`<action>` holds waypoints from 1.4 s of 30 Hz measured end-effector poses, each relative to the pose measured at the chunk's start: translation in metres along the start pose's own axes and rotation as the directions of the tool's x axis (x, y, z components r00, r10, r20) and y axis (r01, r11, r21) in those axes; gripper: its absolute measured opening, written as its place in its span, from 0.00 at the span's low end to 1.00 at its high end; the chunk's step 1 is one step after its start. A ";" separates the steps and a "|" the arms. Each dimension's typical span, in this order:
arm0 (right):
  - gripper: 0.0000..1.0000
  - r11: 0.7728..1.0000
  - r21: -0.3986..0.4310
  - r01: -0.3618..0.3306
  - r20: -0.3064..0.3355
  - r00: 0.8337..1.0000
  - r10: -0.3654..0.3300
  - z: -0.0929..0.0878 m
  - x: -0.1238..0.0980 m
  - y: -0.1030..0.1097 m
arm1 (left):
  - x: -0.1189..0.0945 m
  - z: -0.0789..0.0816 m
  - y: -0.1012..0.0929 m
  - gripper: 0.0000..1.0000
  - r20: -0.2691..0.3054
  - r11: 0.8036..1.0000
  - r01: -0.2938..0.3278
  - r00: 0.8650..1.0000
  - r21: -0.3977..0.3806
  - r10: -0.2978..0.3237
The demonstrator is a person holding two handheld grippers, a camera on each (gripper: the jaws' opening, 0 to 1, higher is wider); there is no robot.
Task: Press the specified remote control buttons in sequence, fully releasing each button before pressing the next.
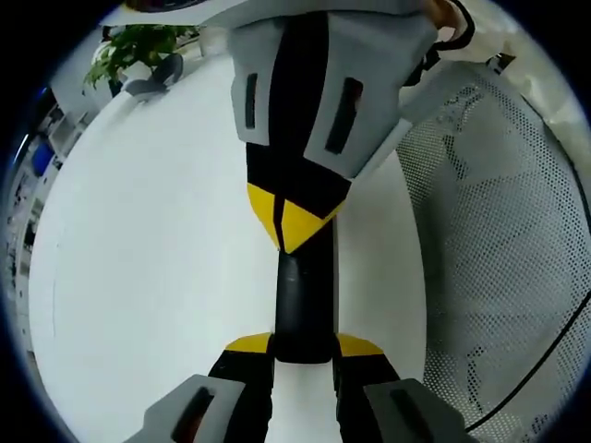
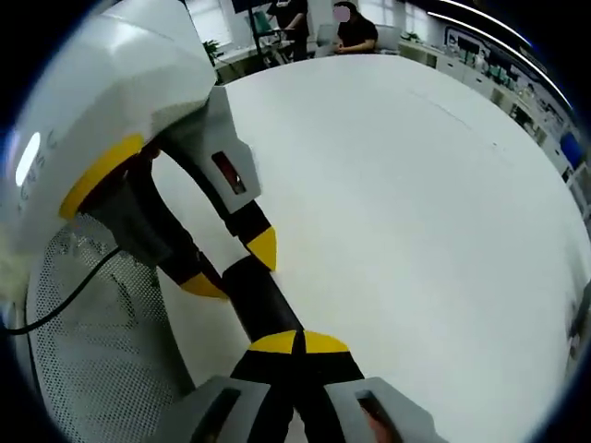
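The slim black bar-shaped remote control [image 1: 303, 309] sits lengthwise between my left gripper [image 1: 305, 349]'s yellow-tipped jaws, which are closed on its near end. Above the round white table [image 1: 148, 277], my right gripper [image 1: 294, 208] comes from the far side, its jaws pinched together, tips meeting over the remote's far end. In the right gripper view, those closed tips [image 2: 297, 343] rest on the remote. A white perforated mesh basket [image 1: 499, 258] stands beside us.

Bright, even overhead light; white worktop [image 1: 157, 258] near blown out, w/ only faint soft shadows. Strong fisheye bending at edges, bg soft. Mesh basket [image 1: 503, 249] stays sharp in left gripper view
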State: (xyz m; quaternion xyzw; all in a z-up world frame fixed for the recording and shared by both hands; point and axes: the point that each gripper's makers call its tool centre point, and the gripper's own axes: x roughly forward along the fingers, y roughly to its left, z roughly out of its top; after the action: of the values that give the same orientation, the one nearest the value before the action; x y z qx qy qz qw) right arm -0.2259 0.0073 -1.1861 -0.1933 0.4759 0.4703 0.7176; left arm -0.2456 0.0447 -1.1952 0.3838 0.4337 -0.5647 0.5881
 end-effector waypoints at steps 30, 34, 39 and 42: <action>0.00 0.999 0.026 -0.022 -0.018 1.000 0.022 -0.013 -0.012 0.010 | 0.000 0.001 0.001 0.22 0.016 0.999 -0.023 1.000 -0.046 0.024; 0.00 1.000 -0.010 -0.010 -0.036 0.999 0.009 -0.016 -0.012 0.013 | 0.000 0.001 0.001 0.22 0.023 0.998 -0.025 0.999 -0.050 0.026; 0.00 1.000 -0.007 0.002 -0.046 0.999 -0.002 -0.016 -0.010 0.011 | 0.000 0.001 0.001 0.22 0.028 0.999 -0.018 0.999 -0.045 0.019; 0.00 1.000 0.004 -0.004 -0.045 0.999 0.004 -0.016 -0.011 0.010 | 0.000 0.001 0.001 0.22 0.028 0.999 -0.016 0.999 -0.041 0.017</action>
State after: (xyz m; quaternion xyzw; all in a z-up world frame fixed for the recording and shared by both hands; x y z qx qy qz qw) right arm -0.2438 -0.0045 -1.1828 -0.2015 0.4931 0.4665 0.7061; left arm -0.2446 0.0437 -1.1943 0.3671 0.4336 -0.5562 0.6066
